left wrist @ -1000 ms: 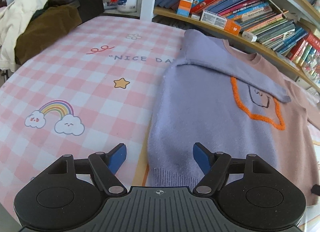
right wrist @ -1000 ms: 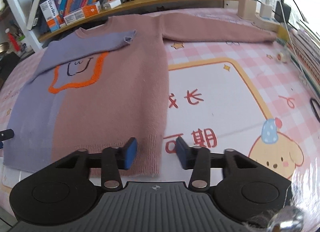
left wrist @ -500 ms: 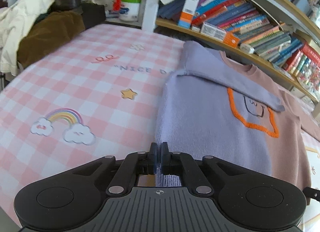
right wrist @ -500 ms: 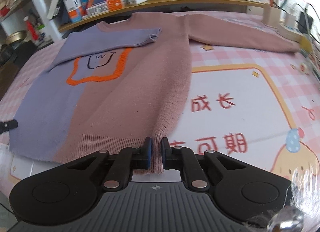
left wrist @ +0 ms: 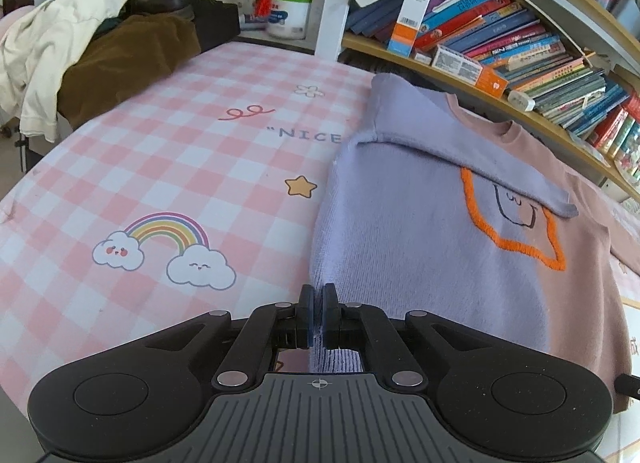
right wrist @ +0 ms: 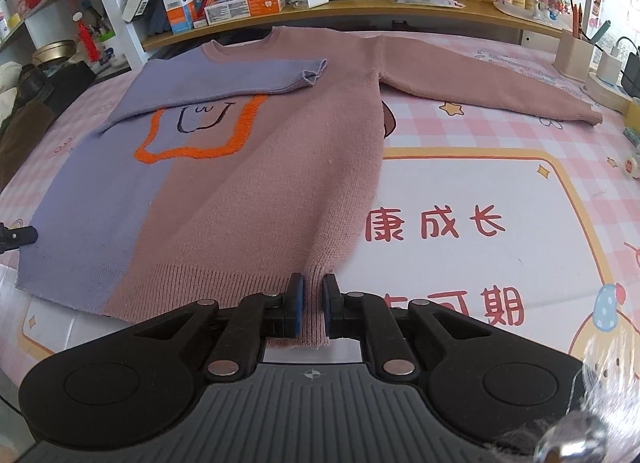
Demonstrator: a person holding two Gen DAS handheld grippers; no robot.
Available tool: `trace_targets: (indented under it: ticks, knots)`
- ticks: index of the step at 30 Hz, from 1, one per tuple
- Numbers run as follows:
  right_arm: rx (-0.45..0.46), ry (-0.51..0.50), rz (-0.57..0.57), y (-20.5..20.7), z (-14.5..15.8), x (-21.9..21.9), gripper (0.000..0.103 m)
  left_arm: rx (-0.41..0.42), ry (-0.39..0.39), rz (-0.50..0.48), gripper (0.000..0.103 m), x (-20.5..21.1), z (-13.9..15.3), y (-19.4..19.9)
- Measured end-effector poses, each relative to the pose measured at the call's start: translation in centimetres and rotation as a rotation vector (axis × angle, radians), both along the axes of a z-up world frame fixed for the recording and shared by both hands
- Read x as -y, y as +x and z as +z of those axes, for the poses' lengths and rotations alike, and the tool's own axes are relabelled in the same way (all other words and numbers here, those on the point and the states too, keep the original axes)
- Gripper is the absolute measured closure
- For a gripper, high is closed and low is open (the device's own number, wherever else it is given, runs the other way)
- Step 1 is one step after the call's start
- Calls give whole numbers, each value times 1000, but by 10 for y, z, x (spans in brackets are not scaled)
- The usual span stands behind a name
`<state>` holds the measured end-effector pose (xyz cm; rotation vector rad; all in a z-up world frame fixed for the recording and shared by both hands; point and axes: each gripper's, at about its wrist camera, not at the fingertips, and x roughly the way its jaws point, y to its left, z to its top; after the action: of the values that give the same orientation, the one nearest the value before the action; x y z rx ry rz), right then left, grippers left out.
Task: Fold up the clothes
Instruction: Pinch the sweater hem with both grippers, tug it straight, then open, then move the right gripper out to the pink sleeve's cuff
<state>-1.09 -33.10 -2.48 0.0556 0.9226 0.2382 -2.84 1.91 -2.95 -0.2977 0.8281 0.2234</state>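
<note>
Spread across the middle of both frames on the pink checked cloth (left wrist: 168, 167), the sweater (right wrist: 260, 183) has its lilac hem corner pinched in the closed left gripper (left wrist: 318, 321) and its pink hem corner clamped, seemingly bunched, in the right gripper (right wrist: 313, 309).

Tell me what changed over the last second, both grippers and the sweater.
Both grippers went from open to shut on the sweater: the left gripper took the purple hem corner, the right gripper the pink one. The pink edge has bunched slightly. The purple sleeve stays folded across the chest, the pink sleeve outstretched.
</note>
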Motion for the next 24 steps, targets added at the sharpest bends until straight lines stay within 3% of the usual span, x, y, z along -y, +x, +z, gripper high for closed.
trace_targets:
  ticks: [6,8,15,19,21,24]
  knots:
    - [10,-5,-29,-5,4,3,88,12,35,-33,94,6,7,-2]
    - [19,1,-40,-8,7,3,77,22,56,-55,93,9,12,-3]
    - [84,-8,-83,-27,21,-2,57,79,83,-137,85,22,31,-16]
    - [123,-27,-118,-38,30,-9,43,123,84,-210,68,33,40,-24]
    - [139,-36,-125,-45,34,-12,40,138,85,-249,63,38,43,-29]
    - [158,-57,-143,-57,39,-17,37,147,83,-301,48,46,44,-34]
